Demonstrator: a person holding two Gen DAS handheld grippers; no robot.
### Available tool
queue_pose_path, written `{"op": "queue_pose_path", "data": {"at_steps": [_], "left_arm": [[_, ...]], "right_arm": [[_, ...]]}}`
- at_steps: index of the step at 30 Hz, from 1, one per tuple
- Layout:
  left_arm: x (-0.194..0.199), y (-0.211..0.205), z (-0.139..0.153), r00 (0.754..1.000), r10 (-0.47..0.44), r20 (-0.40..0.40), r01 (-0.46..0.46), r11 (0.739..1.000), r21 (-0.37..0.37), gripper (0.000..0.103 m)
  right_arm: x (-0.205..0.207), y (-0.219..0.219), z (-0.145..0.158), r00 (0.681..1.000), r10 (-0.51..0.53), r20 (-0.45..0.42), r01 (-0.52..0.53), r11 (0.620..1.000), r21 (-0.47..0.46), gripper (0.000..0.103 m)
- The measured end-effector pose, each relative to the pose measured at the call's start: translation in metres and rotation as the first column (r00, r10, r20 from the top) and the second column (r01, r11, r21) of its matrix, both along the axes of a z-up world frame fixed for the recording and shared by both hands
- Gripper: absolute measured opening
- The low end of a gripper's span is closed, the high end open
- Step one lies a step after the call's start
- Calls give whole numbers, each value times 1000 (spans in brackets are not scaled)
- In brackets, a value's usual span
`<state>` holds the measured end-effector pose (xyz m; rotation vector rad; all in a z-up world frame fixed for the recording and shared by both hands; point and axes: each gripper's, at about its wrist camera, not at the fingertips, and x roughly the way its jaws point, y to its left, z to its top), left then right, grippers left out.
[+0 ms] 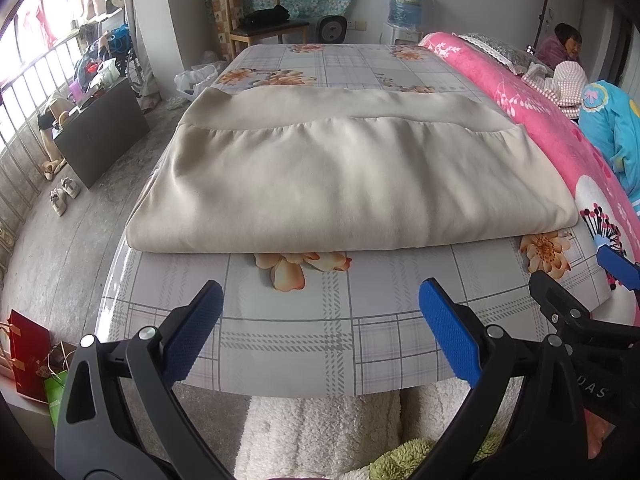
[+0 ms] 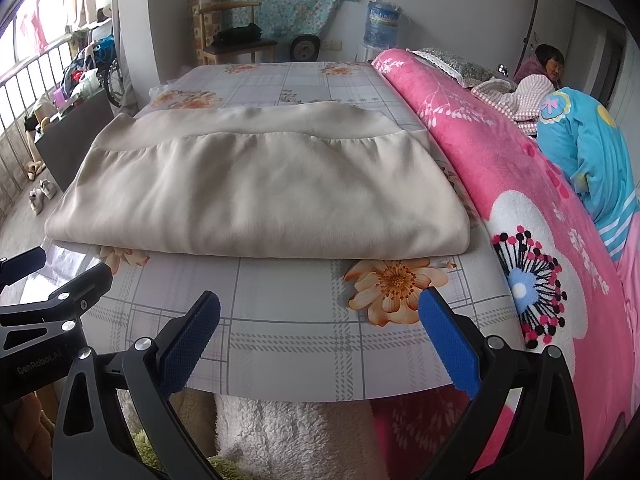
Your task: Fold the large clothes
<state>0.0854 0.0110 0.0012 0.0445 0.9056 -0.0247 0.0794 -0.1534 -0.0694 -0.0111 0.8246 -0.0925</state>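
Beige garment (image 1: 348,184) folded into a wide flat rectangle, lying across the middle of the plaid floral tablecloth (image 1: 288,336), fold edge toward the cameras, gathered seam and plain band on the far side. Left gripper (image 1: 320,332) low over the near table edge, blue-padded fingers (image 1: 448,332) spread wide, nothing between them, short of the garment, not touching it. Right gripper (image 2: 320,336) same pose beside it: jaws wide apart, empty, aimed at the garment's near right corner, over an orange printed flower (image 2: 394,292). Each gripper visible at the edge of the other's view, close side by side. Pink fleece blanket (image 2: 500,168) bunched along the right side of the table, touching or just beside the garment's right edge, hard to tell under fisheye warp. Blue patterned fabric (image 2: 592,152) further right. Fluffy white fabric (image 1: 320,432) below the near table edge. Wooden chair (image 1: 260,20) with dark item on seat at the far wall, water jug (image 1: 406,0) to its right, floral cloth hung behind. Shoes (image 1: 64,196) on floor left, red bag (image 1: 28,356) near left corner. Seated person (image 2: 548,64) far right background.
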Motion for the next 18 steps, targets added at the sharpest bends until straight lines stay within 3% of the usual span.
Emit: {"op": "queue_pose_path", "data": {"at_steps": [18], "left_arm": [[0, 1, 0, 1000, -1, 1, 1, 1000, 0, 95]], "right_arm": [[0, -2, -3, 1000, 0, -5, 0, 1000, 1, 97]]}}
